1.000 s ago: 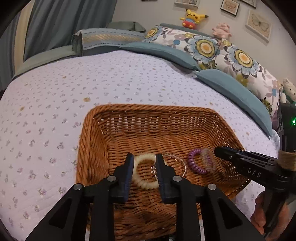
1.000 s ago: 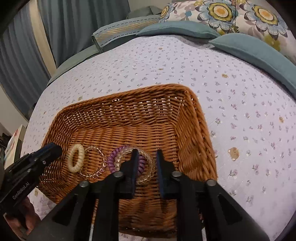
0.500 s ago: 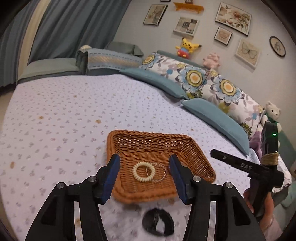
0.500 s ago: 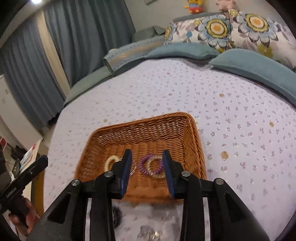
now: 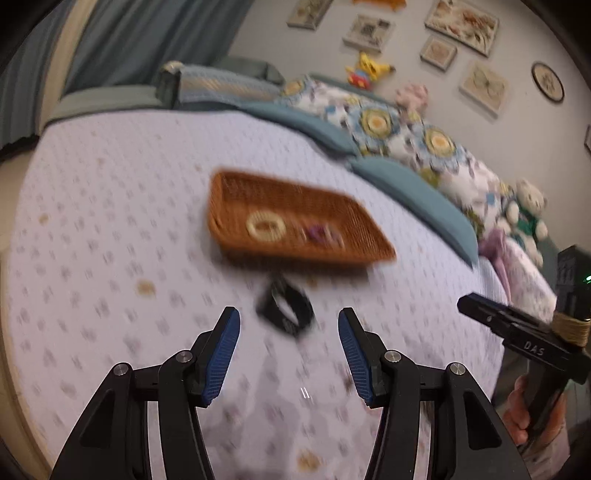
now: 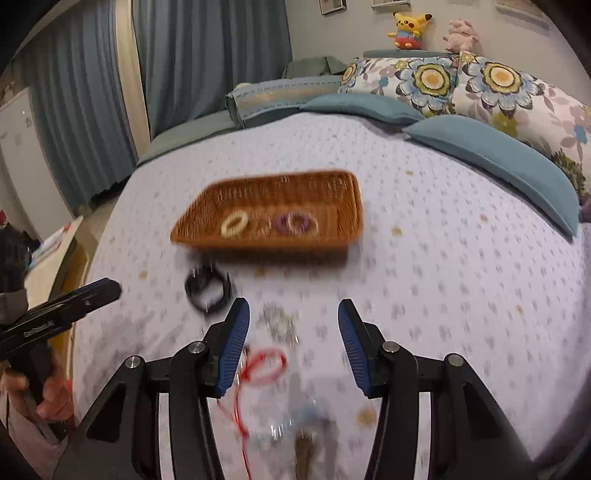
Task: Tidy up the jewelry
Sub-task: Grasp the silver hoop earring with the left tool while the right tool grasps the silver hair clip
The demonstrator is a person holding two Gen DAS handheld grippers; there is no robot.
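Floral bedspread (image 6: 443, 258) under me, wicker basket (image 6: 343, 214) holding cream ring (image 6: 233, 224) and purple bracelet (image 6: 286, 223), black band (image 6: 207, 291) just outside it, my left gripper (image 5: 289, 332) spread wide, right gripper (image 6: 293, 325) likewise over red cord (image 6: 266, 365).

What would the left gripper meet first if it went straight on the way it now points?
Probably the black bracelet on the bedspread, just ahead between the fingers of the open left gripper. The wicker basket lies beyond. Motion blur leaves depth uncertain.

Floral pillows (image 6: 480, 85), Pikachu plush (image 6: 406, 25) (bkgd)
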